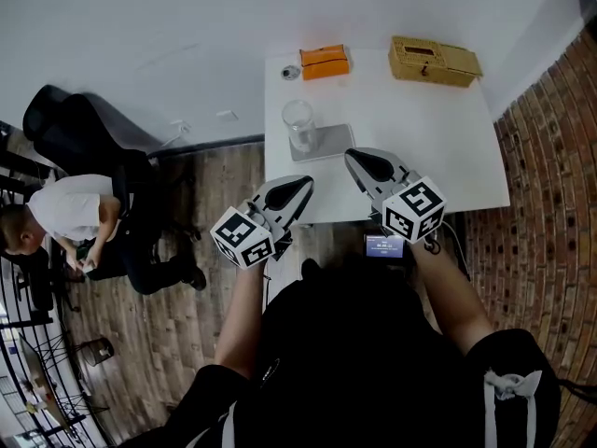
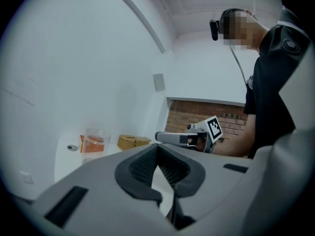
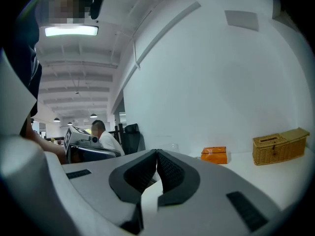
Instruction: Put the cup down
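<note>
— Although the cup (image 1: 298,119) stands upright on a grey plate (image 1: 333,144) by the table's (image 1: 448,157) left edge, is anything gripping it?

— No. Left gripper (image 1: 302,189) and right gripper (image 1: 354,160), over the table's near edge, show jaws pressed together, empty. An orange box (image 1: 325,62) and a basket (image 1: 434,61) line the table's far edge.

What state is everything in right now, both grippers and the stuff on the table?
Left gripper: shut, empty.
Right gripper: shut, empty.
Cup: upright on the grey slab, not held.
Orange box: lying flat on the white table.
Wicker box: lid shut.
Small screen: lit.
</note>
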Available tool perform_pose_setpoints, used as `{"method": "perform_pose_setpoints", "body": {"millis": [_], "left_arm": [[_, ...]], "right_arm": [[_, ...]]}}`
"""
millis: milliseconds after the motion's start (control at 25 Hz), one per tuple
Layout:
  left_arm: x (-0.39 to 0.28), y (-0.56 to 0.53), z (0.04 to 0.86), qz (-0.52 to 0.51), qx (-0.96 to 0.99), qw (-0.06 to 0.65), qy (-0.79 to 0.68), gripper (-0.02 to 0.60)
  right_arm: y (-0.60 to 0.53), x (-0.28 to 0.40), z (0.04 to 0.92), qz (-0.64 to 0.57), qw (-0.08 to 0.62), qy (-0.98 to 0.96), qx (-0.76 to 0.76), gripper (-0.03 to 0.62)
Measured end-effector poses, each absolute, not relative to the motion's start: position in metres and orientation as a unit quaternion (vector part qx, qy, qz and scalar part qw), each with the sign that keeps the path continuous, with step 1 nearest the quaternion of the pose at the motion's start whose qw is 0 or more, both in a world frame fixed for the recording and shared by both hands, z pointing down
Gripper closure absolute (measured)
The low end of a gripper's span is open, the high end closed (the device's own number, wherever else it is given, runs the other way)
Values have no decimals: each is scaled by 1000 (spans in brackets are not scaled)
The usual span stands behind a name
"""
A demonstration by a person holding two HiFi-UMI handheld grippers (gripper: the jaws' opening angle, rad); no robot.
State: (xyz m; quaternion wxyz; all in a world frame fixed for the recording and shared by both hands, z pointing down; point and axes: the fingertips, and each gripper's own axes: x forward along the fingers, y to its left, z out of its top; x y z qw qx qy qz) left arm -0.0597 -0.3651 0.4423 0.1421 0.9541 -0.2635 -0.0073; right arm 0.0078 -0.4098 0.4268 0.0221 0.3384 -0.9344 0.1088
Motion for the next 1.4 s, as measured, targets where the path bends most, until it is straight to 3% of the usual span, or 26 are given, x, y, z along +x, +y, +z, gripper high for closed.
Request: {"method": "perform_pose_setpoints", "body": {"millis": [1400], "left_arm": [[-66,-356,445,0,951,144,-272,574]], "right_arm": [[-408,-1,427,88,23,-935,342,579]]}}
